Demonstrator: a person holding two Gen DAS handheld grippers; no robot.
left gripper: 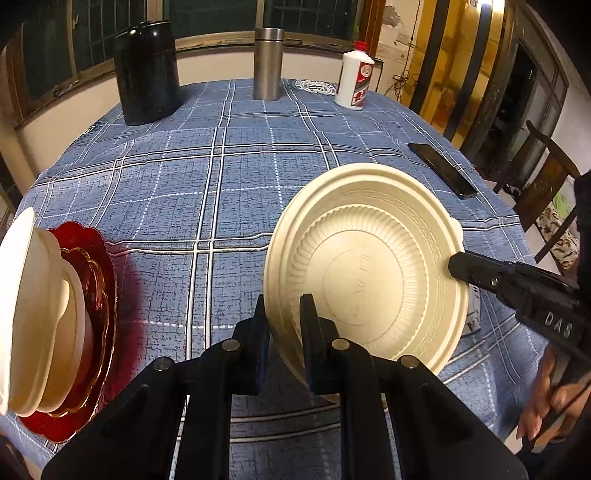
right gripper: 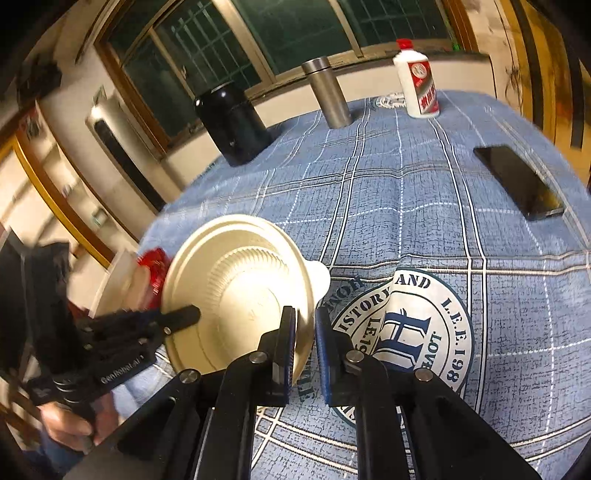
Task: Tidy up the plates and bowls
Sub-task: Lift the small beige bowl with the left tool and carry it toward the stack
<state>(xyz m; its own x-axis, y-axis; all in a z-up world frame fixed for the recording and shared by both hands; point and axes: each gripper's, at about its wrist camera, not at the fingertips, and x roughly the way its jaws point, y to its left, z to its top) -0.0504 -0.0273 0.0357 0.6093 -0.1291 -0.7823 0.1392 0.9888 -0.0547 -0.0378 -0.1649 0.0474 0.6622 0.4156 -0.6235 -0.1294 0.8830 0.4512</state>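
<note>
Cream ribbed plastic bowl (left gripper: 369, 266) was clamped at opposite rims by both grippers, tilted above the blue plaid tablecloth (left gripper: 207, 177).
Left gripper (left gripper: 284, 343) and right gripper (right gripper: 304, 347) each pinched its thin edge; stacked cream bowls (left gripper: 33, 317) sat on a scalloped red glass plate (left gripper: 99, 295) nearby.

Warm, yellowish indoor light is washing over the checked tablecloth (left gripper: 229, 184) while the window panes (right gripper: 295, 26) at the top of both frames are showing dark. Fisheye distortion is bending the table's edges and blackening the corners. Glare is glinting on the black canister (left gripper: 146, 74). Motion blur is smearing the left side of the right wrist view; a red tint is spilling beside the red plate (left gripper: 99, 295).
</note>
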